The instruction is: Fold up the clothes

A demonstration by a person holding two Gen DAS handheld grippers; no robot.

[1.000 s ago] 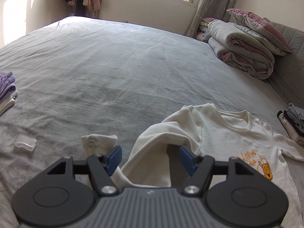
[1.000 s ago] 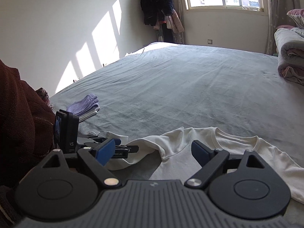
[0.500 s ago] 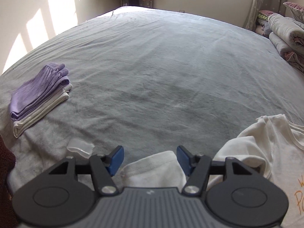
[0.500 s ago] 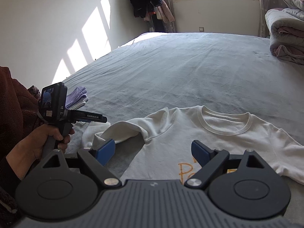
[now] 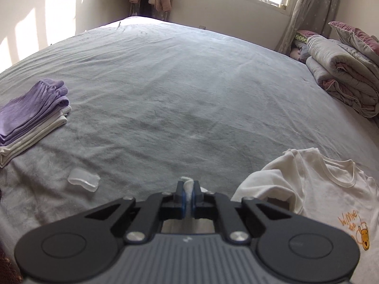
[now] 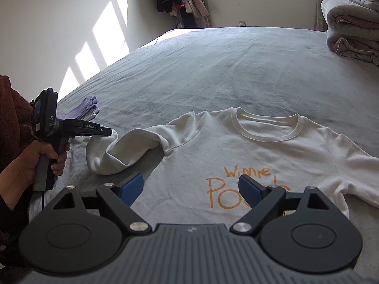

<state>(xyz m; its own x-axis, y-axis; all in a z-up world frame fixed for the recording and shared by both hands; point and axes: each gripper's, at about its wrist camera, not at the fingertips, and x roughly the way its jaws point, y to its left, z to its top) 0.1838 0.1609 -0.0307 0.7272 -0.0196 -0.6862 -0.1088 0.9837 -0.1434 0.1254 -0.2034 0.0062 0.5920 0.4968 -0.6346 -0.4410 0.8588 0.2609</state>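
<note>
1. A white Winnie the Pooh sweatshirt lies face up on the grey bed, close to the near edge. It is spread flat, likely so that it can be folded neatly.

2. The left gripper is pinched tight on the cuff of one long sleeve. A bit of white cloth sticks up between its blue pads. Holding the very end is a good way to swing the whole sleeve across the chest.

3. That sleeve is bent and bunched up, not flat. It runs from the shoulder toward the bed's left edge, where a hand holds the left gripper's handle.

4. The right gripper is wide open and has nothing in it. It hangs over the orange letters on the chest. It may be waiting there to press the shirt down or to grab another part.

5. The other sleeve lies out flat toward the right edge of the bed.

6. A stack of folded clothes, purple on top, sits by the left edge. That is likely where done clothes go.

7. A small clear plastic piece lies on the bed near the left gripper. I cannot tell what it is.

8. A rolled quilt rests at the far right corner, out of the way.
</note>
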